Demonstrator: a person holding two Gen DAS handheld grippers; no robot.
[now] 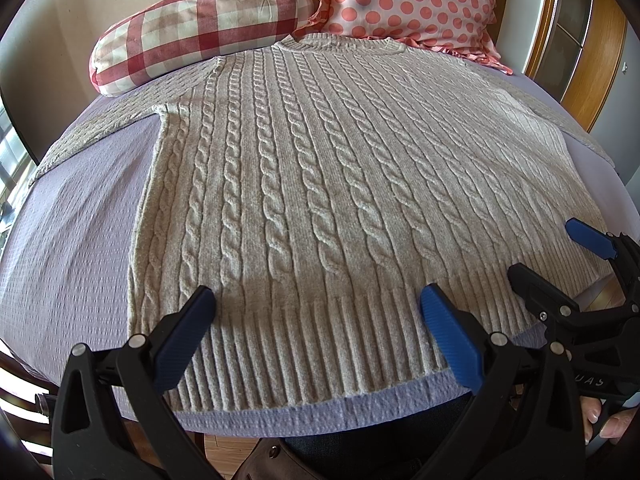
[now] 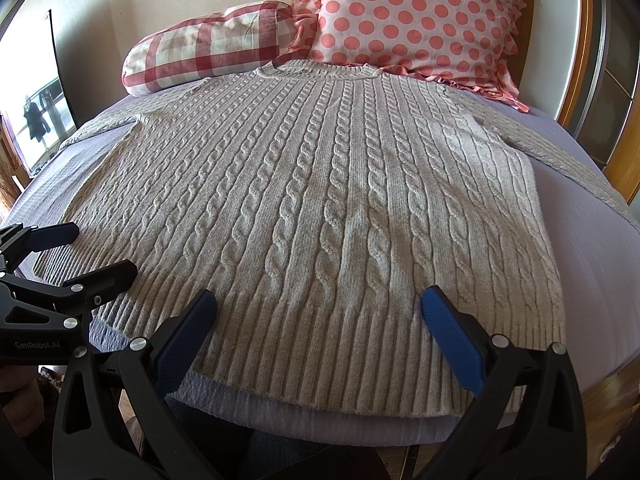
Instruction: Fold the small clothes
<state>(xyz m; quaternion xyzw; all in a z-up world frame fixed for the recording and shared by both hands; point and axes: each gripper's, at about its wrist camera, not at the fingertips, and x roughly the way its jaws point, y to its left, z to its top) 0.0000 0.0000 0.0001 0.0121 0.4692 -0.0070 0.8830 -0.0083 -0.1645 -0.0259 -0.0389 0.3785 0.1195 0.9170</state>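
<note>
A beige cable-knit sweater (image 1: 320, 184) lies flat and spread out on the lilac bed cover, collar at the far end, ribbed hem toward me. It also shows in the right wrist view (image 2: 320, 208). Both sleeves stretch out to the sides. My left gripper (image 1: 318, 300) is open, its blue-padded fingers hovering over the hem near its left half. My right gripper (image 2: 320, 304) is open over the right half of the hem. The right gripper also shows at the right edge of the left wrist view (image 1: 556, 248), and the left gripper at the left edge of the right wrist view (image 2: 88, 248).
A red-checked bolster pillow (image 1: 200, 28) and a pink polka-dot pillow (image 1: 412, 0) rest at the head of the bed (image 1: 72, 240). A wooden bed frame (image 1: 600, 60) runs along the right. A picture leans at the left (image 2: 36, 120).
</note>
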